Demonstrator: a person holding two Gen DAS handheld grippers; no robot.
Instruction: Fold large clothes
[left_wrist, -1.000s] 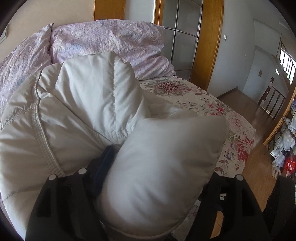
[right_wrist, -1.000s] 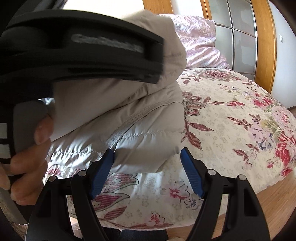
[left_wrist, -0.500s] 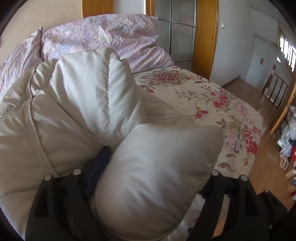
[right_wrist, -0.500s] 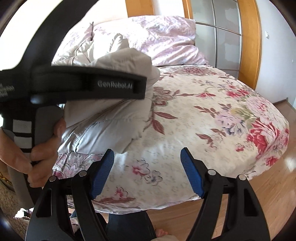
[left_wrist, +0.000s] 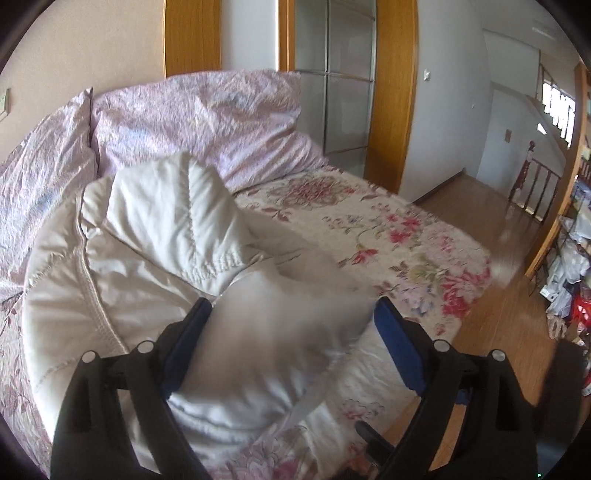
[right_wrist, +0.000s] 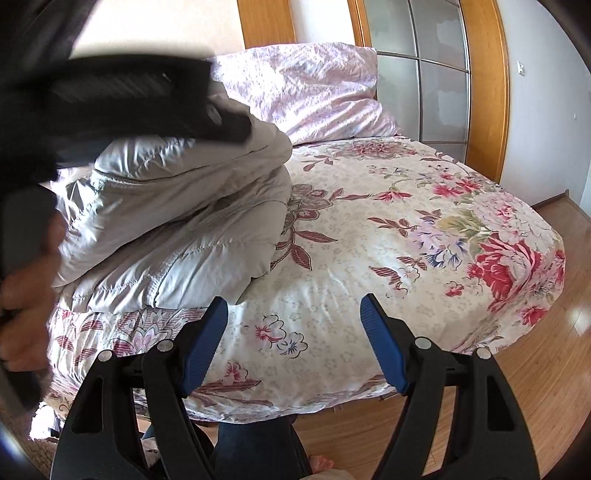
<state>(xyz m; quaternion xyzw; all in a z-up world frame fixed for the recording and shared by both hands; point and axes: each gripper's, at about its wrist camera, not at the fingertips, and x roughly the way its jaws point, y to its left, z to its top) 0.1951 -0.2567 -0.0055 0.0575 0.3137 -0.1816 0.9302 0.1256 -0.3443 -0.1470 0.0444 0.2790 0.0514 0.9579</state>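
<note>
A pale grey puffy jacket (left_wrist: 147, 251) lies bunched and partly folded on the left of the floral bed (left_wrist: 369, 229). My left gripper (left_wrist: 291, 332) is open, its blue pads wide apart, with a blurred fold of the jacket (left_wrist: 280, 325) lying loose between them. In the right wrist view the jacket (right_wrist: 177, 229) sits stacked in layers at the bed's near left corner. My right gripper (right_wrist: 293, 325) is open and empty, just off the bed's front edge, to the right of the jacket. The left gripper's black body (right_wrist: 129, 96) hangs above the jacket there.
Pink pillows (left_wrist: 207, 122) lie at the head of the bed. The floral sheet (right_wrist: 406, 229) stretches to the right. A wooden floor (left_wrist: 498, 325) runs beside the bed, with clutter (left_wrist: 569, 266) at the far right. A wood-framed glass door (right_wrist: 436, 74) stands behind.
My left gripper has opened and let go of the jacket fold, which drops blurred between the pads. My right gripper has pulled back from the jacket toward the bed's front edge.
</note>
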